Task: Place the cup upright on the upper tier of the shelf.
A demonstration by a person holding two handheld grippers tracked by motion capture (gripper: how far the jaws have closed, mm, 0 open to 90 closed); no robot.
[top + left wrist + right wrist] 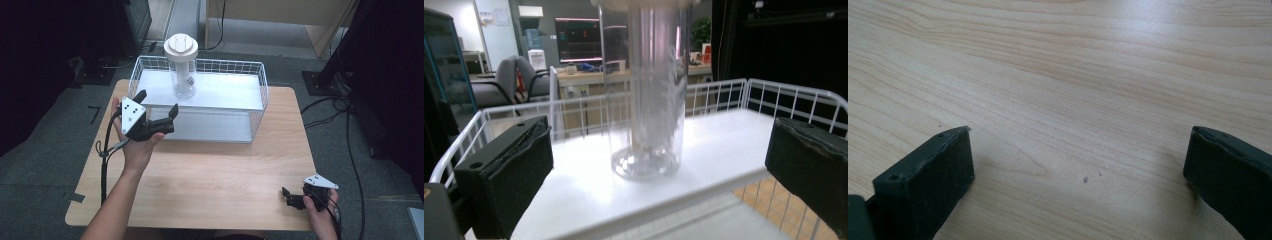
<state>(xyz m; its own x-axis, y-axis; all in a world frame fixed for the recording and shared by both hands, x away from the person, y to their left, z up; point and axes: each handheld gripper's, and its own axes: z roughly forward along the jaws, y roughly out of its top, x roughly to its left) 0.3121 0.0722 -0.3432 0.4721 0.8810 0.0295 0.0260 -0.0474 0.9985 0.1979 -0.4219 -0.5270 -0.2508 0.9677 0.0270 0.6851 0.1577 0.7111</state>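
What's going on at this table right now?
A person holds a gripper in each hand. The left gripper is open and aimed at a clear jar with a white lid, which stands upright on the top shelf of a wire rack. Nothing is gripped yet. The right gripper is open too, low over the bare wooden table near its front right corner.

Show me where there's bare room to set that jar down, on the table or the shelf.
The wooden table is bare between the left gripper and the right gripper, in front of the wire rack. The rack's white shelf is free right of the jar. The crowded spot is its left end, where jar and gripper meet.
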